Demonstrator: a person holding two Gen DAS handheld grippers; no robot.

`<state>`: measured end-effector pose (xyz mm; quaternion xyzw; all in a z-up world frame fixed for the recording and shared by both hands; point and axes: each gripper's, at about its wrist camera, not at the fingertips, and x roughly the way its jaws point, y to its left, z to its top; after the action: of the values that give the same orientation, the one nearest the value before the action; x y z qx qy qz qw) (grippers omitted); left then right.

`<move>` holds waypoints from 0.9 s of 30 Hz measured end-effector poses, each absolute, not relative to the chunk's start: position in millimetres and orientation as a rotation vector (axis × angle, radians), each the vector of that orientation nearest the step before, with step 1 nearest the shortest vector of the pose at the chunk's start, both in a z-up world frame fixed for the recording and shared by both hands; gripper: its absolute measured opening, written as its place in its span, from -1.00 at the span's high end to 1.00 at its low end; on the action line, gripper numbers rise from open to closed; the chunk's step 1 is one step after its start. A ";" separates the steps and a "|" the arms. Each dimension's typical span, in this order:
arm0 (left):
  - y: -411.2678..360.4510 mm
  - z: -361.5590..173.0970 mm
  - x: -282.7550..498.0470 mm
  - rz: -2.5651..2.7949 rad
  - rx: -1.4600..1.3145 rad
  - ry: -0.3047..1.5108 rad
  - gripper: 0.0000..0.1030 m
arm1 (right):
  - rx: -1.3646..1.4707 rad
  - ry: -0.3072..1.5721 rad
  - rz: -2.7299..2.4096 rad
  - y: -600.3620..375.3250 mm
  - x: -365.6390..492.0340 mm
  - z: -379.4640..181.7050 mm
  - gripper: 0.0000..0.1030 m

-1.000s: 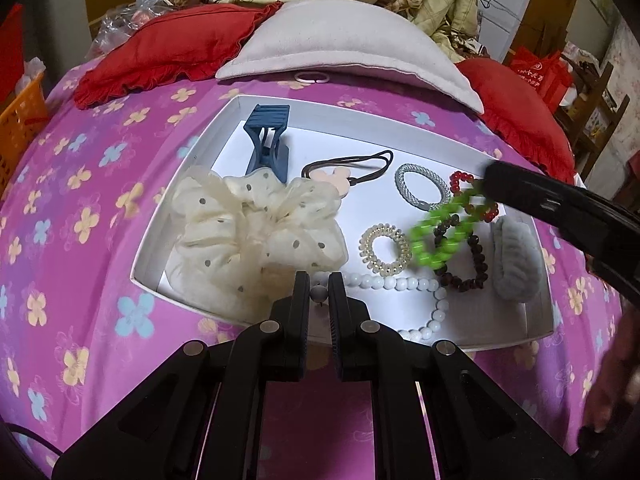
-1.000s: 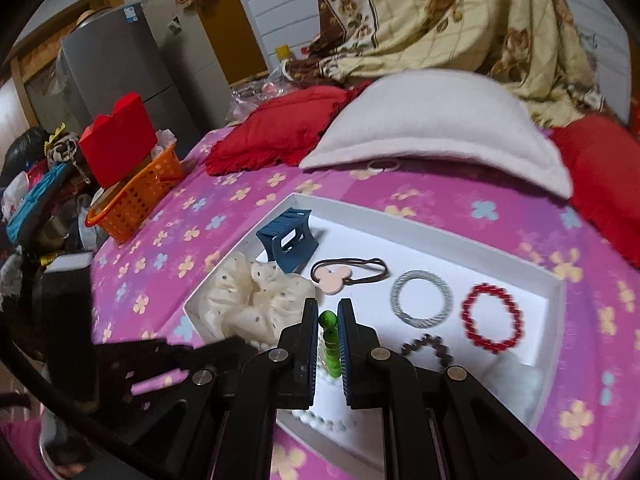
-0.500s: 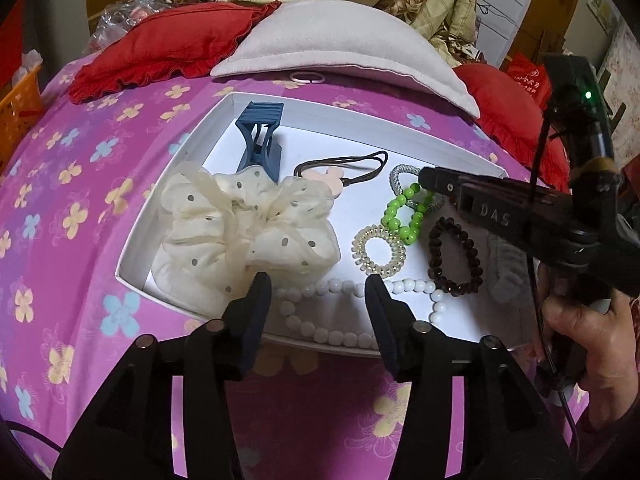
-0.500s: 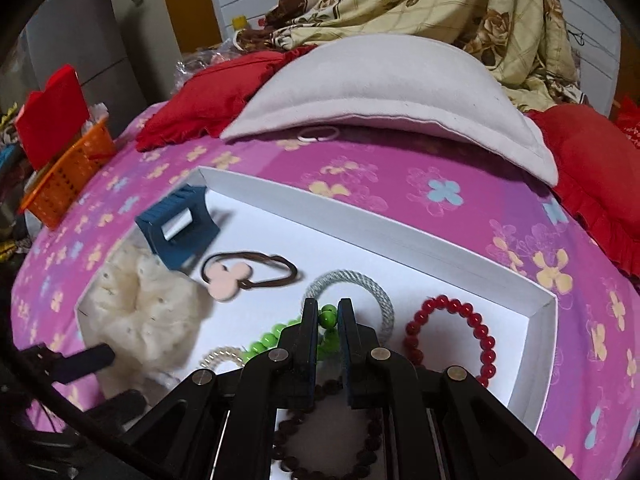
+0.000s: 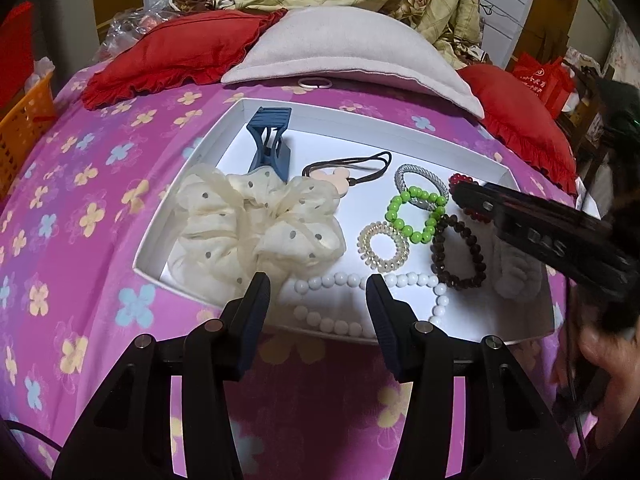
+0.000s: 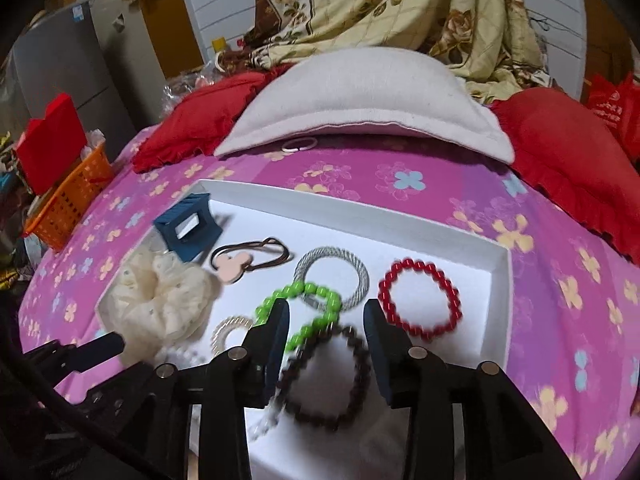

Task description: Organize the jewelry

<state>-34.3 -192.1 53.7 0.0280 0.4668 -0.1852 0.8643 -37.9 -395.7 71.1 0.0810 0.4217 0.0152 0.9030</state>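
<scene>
A white tray (image 5: 224, 136) on the pink flowered bed holds a cream scrunchie (image 5: 248, 224), blue claw clip (image 5: 270, 140), brown hair tie (image 5: 352, 166), grey ring (image 5: 420, 180), green bead bracelet (image 5: 416, 212), spiral tie (image 5: 382, 246), dark bead bracelet (image 5: 460, 252), white bead necklace (image 5: 360, 284) and red bracelet (image 6: 420, 300). My left gripper (image 5: 318, 286) is open over the white necklace at the tray's near edge. My right gripper (image 6: 326, 318) is open above the green bracelet (image 6: 304, 312) lying in the tray; its arm (image 5: 532, 232) crosses the tray's right side.
A white pillow (image 5: 344, 52) and red cushions (image 5: 176, 52) lie behind the tray. A small white ring (image 5: 314, 83) lies on the bed by the pillow. An orange basket (image 6: 68, 208) stands at the far left.
My left gripper opened and let go of the white necklace. My right gripper carried the green bracelet into the tray, then opened and released it.
</scene>
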 end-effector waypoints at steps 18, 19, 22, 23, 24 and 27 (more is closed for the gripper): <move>-190.1 81.5 -81.6 -0.347 0.106 0.893 0.04 | 0.168 0.800 -0.076 -370.9 -141.8 94.0 -0.14; -190.3 83.2 -83.3 -0.346 0.109 0.887 0.04 | 0.169 0.798 -0.083 -370.4 -144.7 95.6 -0.15; -191.3 90.2 -90.1 -0.343 0.119 0.861 0.04 | 0.173 0.786 -0.098 -368.5 -152.2 102.0 -0.21; -191.5 91.8 -91.4 -0.342 0.121 0.854 0.04 | 0.173 0.781 -0.107 -368.1 -154.1 104.3 -0.25; -191.7 93.6 -92.9 -0.340 0.123 0.846 0.04 | 0.173 0.777 -0.113 -367.9 -155.4 105.9 -0.26; -191.8 99.0 -98.5 -0.334 0.128 0.826 0.04 | 0.180 0.766 -0.122 -368.2 -157.8 111.3 -0.26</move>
<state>-98.5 -191.8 99.0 0.0621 0.3990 -0.1615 0.9005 -157.8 -368.2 111.3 0.0877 0.3729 -0.0594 0.9218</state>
